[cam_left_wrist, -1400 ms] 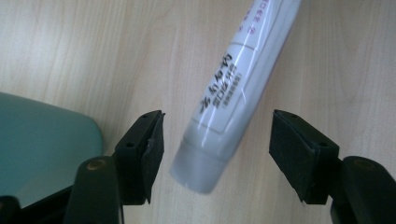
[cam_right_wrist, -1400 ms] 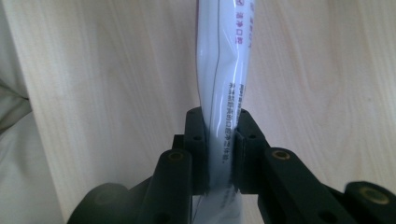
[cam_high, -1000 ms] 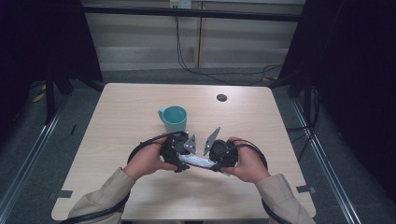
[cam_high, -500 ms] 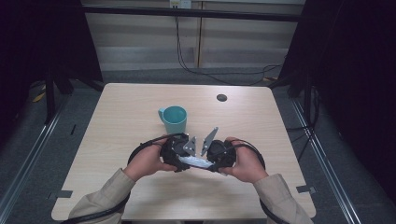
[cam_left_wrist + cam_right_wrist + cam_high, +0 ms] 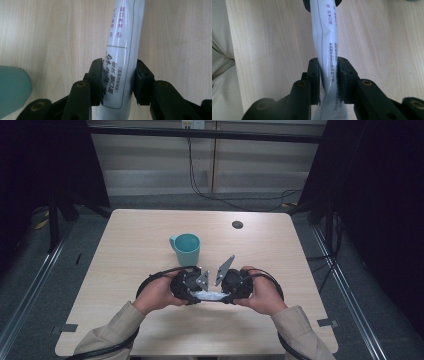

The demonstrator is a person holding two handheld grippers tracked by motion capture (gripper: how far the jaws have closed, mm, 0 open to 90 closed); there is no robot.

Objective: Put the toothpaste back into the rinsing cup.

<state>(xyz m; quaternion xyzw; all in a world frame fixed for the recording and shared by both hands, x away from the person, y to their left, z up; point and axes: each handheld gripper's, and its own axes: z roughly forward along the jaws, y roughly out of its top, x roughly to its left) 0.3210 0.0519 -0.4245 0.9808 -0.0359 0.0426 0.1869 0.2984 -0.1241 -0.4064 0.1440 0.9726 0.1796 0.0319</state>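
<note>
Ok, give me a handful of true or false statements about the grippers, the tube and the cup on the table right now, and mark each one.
1. Both grippers clamp the same white tube. True: the left gripper and the right gripper each pinch one end.
2. The teal cup lies tipped on its side. False: it stands upright.
3. The tube rests inside the cup. False: it is held between the grippers, nearer the person than the cup.
4. The tube bears printed text. True.
5. The table is dark metal. False: it is pale wood grain.
</note>
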